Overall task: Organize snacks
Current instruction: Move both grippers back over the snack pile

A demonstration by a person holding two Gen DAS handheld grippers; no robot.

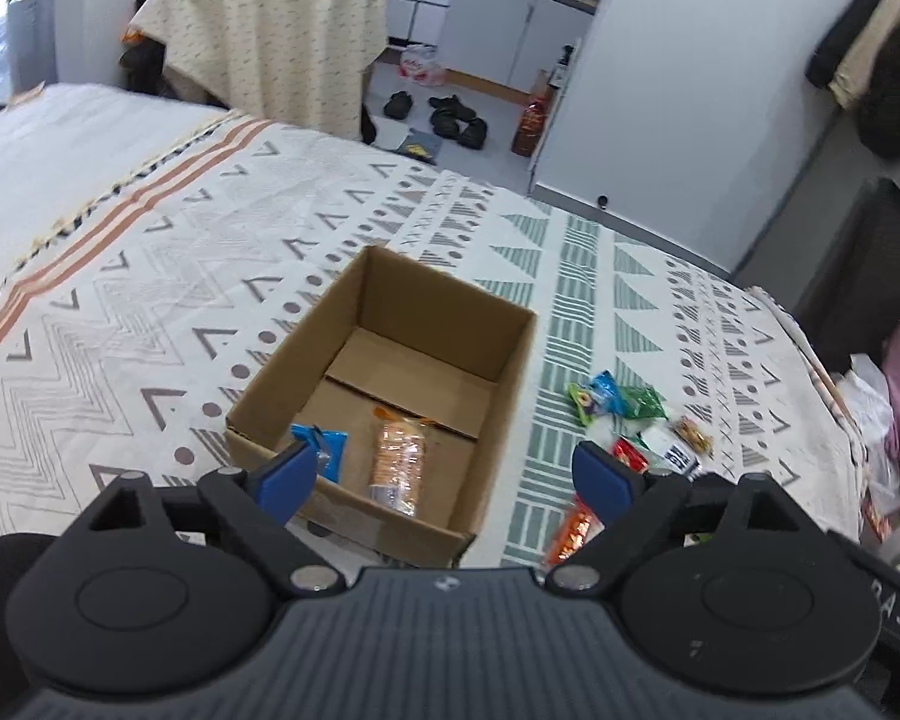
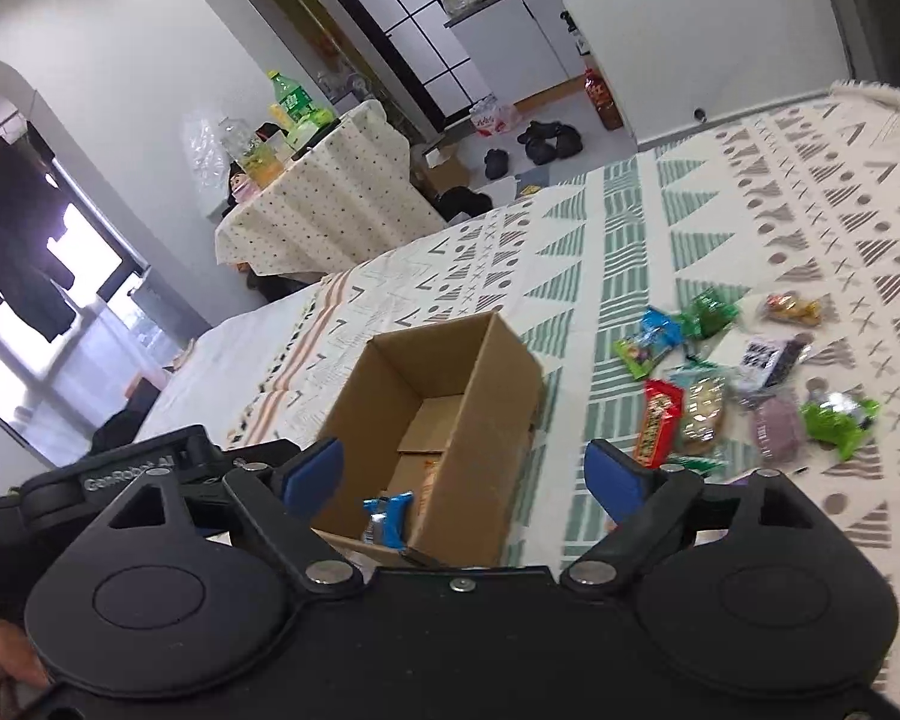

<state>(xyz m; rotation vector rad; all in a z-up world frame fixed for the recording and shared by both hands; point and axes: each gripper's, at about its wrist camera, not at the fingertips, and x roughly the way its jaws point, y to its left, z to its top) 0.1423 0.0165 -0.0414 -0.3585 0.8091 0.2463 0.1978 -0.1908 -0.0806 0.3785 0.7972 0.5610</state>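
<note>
An open cardboard box (image 1: 513, 354) stands on the patterned bedspread; it also shows in the right wrist view (image 2: 480, 420). Inside lie an orange cracker pack (image 1: 397, 459) and a blue snack packet (image 1: 330, 447), the blue one also seen in the right wrist view (image 2: 387, 516). Several loose snacks (image 2: 744, 372) lie on the bedspread right of the box, among them a red bar (image 2: 657, 423) and a green packet (image 2: 840, 414). My left gripper (image 1: 444, 477) is open and empty above the box's near edge. My right gripper (image 2: 465, 480) is open and empty above the box's near side.
The bed (image 1: 150, 252) ends at the floor beyond, where black shoes (image 1: 450, 117) and a bottle (image 1: 528, 123) lie. A cloth-covered table (image 1: 270, 42) with bottles stands behind the bed. A dark suitcase (image 1: 858, 276) stands at the right.
</note>
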